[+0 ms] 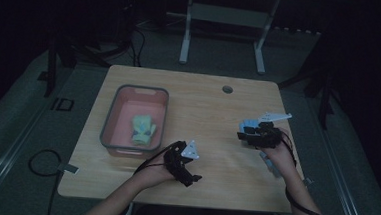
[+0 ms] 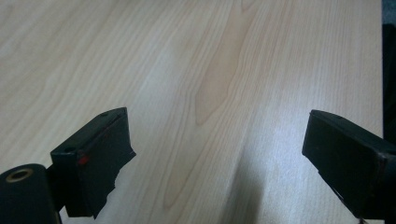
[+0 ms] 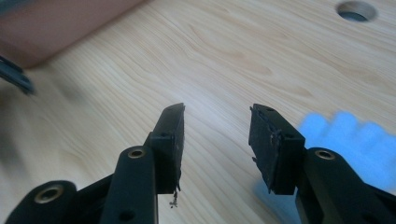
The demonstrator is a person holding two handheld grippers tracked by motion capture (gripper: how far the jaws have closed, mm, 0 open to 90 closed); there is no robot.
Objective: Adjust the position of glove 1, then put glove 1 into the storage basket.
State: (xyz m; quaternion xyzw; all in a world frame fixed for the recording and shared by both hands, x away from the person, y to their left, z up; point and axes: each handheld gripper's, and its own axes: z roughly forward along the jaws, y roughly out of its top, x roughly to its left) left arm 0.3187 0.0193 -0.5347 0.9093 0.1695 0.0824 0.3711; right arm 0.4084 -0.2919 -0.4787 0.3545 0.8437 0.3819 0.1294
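My left gripper (image 1: 190, 173) hovers low over the front middle of the wooden table (image 1: 208, 108), to the right of the bin. In the left gripper view it (image 2: 219, 135) is open wide, with bare wood between the jaws. My right gripper (image 1: 242, 133) sits at the table's right side and points left. Its jaws (image 3: 217, 126) stand open with nothing between them. A light blue glove-like thing (image 1: 250, 124) lies right beside that gripper, blurred at the right of the right gripper view (image 3: 350, 135). A green and yellow glove-like thing (image 1: 142, 128) lies inside the bin.
A pink bin with a grey rim (image 1: 108, 122) stands on the left half of the table; its wall (image 3: 56, 28) is seen top left in the right gripper view. A round cable hole (image 1: 227, 89) (image 3: 356, 10) sits near the far edge. Cables trail off the front edge.
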